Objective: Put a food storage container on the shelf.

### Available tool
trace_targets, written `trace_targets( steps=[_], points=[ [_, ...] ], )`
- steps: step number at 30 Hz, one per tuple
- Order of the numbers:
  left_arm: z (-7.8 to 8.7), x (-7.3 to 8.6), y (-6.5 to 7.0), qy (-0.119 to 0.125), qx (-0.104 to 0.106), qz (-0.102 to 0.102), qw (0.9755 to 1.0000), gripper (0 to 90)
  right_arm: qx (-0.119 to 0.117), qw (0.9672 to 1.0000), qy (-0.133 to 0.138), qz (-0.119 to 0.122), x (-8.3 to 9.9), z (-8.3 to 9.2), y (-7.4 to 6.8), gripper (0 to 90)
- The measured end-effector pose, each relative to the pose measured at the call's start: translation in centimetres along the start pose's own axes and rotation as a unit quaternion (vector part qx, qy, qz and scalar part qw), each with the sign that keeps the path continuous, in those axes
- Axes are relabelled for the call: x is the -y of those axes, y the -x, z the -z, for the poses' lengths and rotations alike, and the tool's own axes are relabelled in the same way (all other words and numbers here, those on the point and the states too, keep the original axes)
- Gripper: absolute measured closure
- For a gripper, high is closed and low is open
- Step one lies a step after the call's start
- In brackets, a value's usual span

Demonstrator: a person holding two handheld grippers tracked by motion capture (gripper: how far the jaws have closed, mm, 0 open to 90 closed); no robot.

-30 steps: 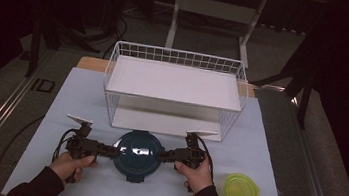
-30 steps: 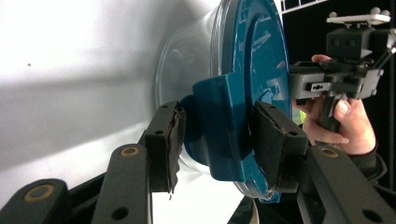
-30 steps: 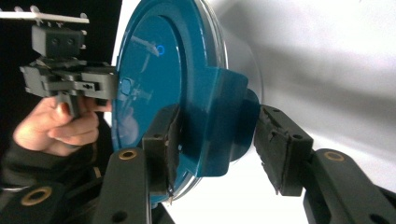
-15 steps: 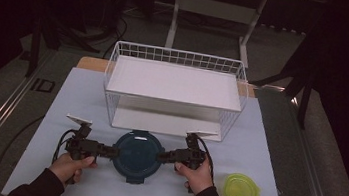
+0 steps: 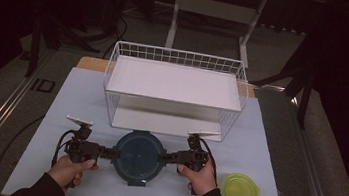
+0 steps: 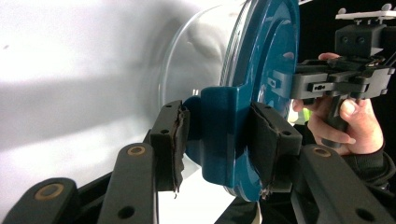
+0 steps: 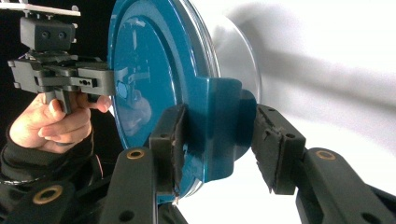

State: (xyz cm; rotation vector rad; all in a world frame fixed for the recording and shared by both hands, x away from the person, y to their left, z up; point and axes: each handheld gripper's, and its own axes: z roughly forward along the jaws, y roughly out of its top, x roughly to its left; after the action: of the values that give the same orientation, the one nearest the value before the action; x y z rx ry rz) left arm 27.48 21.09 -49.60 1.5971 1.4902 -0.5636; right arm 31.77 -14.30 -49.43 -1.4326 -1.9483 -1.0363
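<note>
**Lidded container flanked by two grippers in front of wire rack**

Lidded container (image 5: 138, 156), teal-topped and round, sits on the white table mat (image 5: 77, 96) just in front of the white wire rack (image 5: 175, 85), seen from the high view. The left gripper (image 5: 111, 153) meets the container's left edge and the right gripper (image 5: 164, 157) its right edge, each held level by a hand. A yellow-green lid (image 5: 240, 191) lies on the mat to the right of the container, well apart from it.

From the left gripper view, the jaws straddle a teal latch tab (image 6: 223, 135) on the container's side; they have just been closing. One pad lies against the tab while a thin gap shows at the other, so the grip is not yet clamped. The clear bowl (image 6: 196, 56) shows beneath the teal lid, and the person's right hand (image 6: 348, 119) holds its gripper beyond the container.

From the right gripper view, the jaws straddle the opposite latch tab (image 7: 219, 130). One pad touches the tab; the other stands clearly off it. The person's left hand (image 7: 49, 123) appears beyond the container
</note>
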Motion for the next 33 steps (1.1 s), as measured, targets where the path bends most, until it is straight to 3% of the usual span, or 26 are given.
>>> trace_targets(
  steps=[10,23,26,33],
  points=[
    [0.7,-0.6,2.5,0.019,0.008,-0.023,0.9995,56.4,0.005,0.9994,0.023,0.024,-0.4,2.6,-1.8,54.9],
    [1.9,-1.8,5.9,0.033,0.013,-0.048,0.9982,56.5,-0.002,0.9981,0.051,0.036,-0.9,5.4,-3.8,55.0],
    [2.3,-2.4,7.3,0.037,0.019,-0.058,0.9975,56.8,0.000,0.9968,0.063,0.050,-1.2,6.6,-4.8,55.1],
    [2.9,-3.9,10.1,0.042,0.019,-0.083,0.9955,56.9,-0.008,0.9946,0.085,0.058,-1.9,8.9,-6.0,55.2]
  ],
)
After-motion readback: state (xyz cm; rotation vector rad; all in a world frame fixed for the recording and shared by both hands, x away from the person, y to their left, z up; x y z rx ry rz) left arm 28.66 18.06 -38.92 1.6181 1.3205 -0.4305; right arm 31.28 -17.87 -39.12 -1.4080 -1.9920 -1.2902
